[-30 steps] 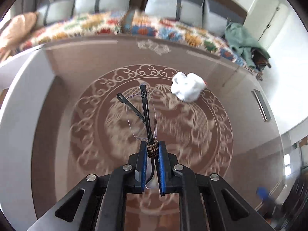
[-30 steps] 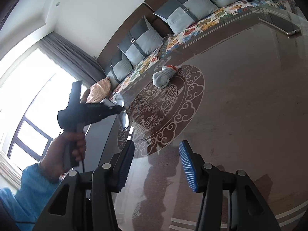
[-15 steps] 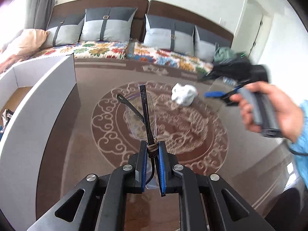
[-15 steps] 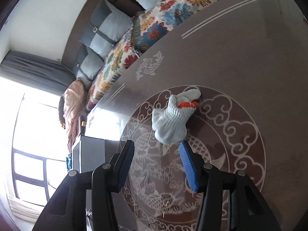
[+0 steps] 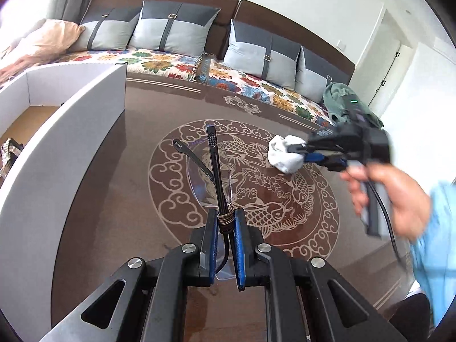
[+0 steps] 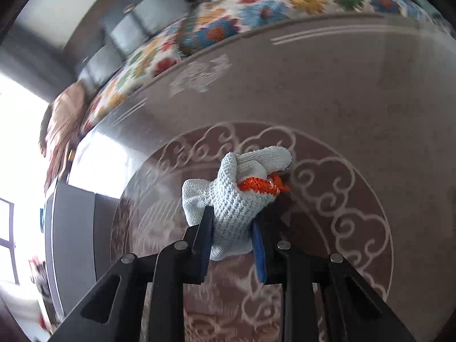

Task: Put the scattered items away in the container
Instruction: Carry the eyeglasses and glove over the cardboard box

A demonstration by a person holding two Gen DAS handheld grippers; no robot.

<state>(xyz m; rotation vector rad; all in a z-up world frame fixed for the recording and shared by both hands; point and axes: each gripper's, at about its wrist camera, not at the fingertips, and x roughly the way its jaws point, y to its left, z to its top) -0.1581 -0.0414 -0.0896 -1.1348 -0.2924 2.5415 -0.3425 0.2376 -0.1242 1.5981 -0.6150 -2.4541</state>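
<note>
At the far left of the left wrist view stands the open white box [image 5: 85, 105], evidently the container; its near wall rises beside the brown patterned glass table [image 5: 142, 108], and something small and dark lies on its floor, too cut off to name. Just right of it, the left gripper [image 5: 225, 233] is clenched on a pair of rimless glasses [image 5: 212, 168], pinching them by the temple where a brown cord is wound, so the clear lenses and both black arms stick out ahead, clear of the tabletop. Held this way, the glasses look ready to be carried over the box wall without the lenses being squeezed.

Further right, on the round dragon motif, lies a crumpled white knitted glove [image 5: 285, 154] with an orange cuff. The right gripper [image 6: 232, 233], held in the person's hand [image 5: 393, 196] with a light blue sleeve behind it, is tilted down over the glove. Its jaws are closing, with the glove's bunched body between them and the pads already pressed into the knit on both sides; the glove seems not yet lifted off the table.
</note>
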